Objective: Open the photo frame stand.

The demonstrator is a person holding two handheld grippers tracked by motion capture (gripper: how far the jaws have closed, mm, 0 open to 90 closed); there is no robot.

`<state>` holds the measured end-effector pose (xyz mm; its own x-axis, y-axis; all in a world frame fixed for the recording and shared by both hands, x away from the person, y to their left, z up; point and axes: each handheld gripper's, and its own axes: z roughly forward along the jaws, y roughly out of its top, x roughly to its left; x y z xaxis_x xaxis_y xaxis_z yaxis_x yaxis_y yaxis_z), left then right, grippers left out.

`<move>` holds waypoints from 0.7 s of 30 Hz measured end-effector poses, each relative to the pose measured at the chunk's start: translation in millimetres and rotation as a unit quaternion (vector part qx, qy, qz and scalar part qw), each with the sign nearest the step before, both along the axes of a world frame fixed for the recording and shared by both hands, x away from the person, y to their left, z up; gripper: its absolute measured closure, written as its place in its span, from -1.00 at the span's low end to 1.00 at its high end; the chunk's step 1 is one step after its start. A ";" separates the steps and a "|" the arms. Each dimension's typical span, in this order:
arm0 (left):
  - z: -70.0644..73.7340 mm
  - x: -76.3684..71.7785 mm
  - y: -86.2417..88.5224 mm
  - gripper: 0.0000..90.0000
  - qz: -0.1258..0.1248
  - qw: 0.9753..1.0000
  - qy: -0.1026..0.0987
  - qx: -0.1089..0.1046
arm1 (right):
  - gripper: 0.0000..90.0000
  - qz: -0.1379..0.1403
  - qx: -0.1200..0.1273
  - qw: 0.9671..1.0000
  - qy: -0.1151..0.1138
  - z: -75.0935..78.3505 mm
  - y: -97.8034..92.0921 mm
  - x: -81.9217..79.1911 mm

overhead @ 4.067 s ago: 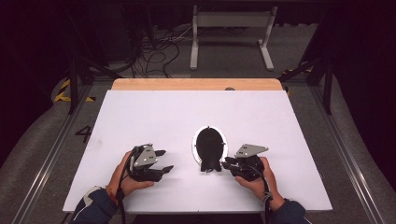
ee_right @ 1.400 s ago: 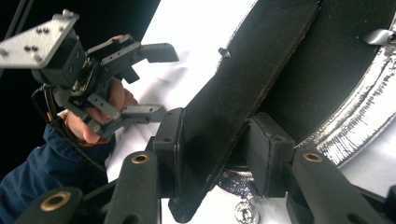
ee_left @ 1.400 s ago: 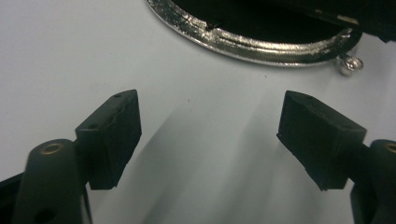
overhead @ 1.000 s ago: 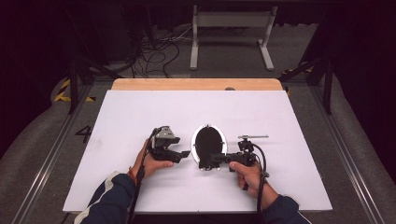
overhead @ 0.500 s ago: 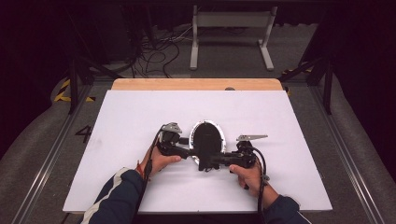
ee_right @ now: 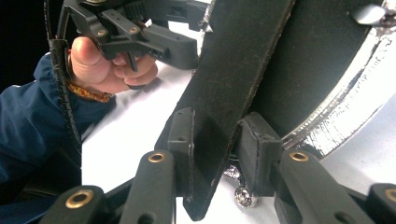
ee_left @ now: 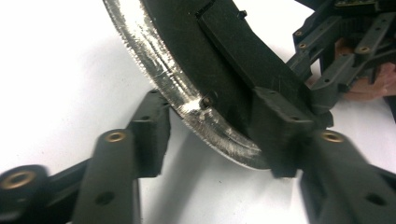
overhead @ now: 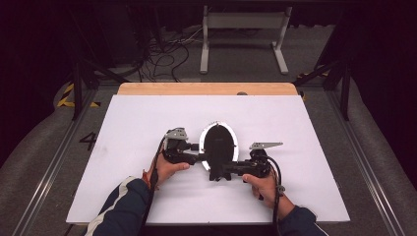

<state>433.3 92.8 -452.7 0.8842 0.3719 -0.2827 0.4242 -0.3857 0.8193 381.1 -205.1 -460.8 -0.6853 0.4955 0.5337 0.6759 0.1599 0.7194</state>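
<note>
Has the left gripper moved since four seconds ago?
Yes. The left gripper has shifted right and away from the table's near edge, reaching the oval silver-rimmed object.

Both tongs, left (overhead: 196, 158) and right (overhead: 220, 173), have moved in from the sides onto the black oval piece (overhead: 219, 142).

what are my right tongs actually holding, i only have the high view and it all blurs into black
observer: The right tongs are shut on a flat black strap that crosses the oval plate, one jaw on each face.
operator: and the left ones, clamped yet
observer: No. The left tongs are open and straddle the plate's silver rim; one jaw stands apart from it.
operator: is the rim clean
observer: It looks scratched, with a small rivet at its inner edge.
</note>
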 end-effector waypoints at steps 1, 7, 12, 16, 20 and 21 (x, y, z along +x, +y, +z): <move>0.5 0.0 0.9 0.14 -0.004 1.000 -0.006 0.005 | 0.53 0.000 0.000 1.000 0.000 0.0 0.0 0.0; 2.3 -1.2 3.7 0.33 -0.031 0.999 -0.006 -0.014 | 0.57 0.000 -0.002 1.000 -0.002 1.6 0.3 -2.3; 6.0 -5.5 0.3 0.40 -0.048 0.999 -0.011 -0.015 | 0.60 -0.001 -0.002 1.000 -0.008 4.1 0.0 -3.9; 6.6 -9.9 -6.5 0.36 -0.062 0.998 -0.016 -0.002 | 0.60 0.001 -0.005 1.000 -0.010 5.0 0.5 -5.3; 8.9 -12.1 -7.2 0.37 -0.064 0.998 -0.023 0.002 | 0.60 0.002 -0.007 1.000 -0.014 5.4 0.3 -6.1; 9.8 -13.1 -7.6 0.37 -0.064 0.998 -0.028 0.005 | 0.60 0.002 -0.008 1.000 -0.015 5.7 0.4 -6.3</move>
<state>420.3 85.2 -442.9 0.9391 0.2564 -0.2290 0.3245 -0.4417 0.8364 374.8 -204.7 -455.1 -0.7024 0.5016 0.5049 0.6537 0.1741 0.7364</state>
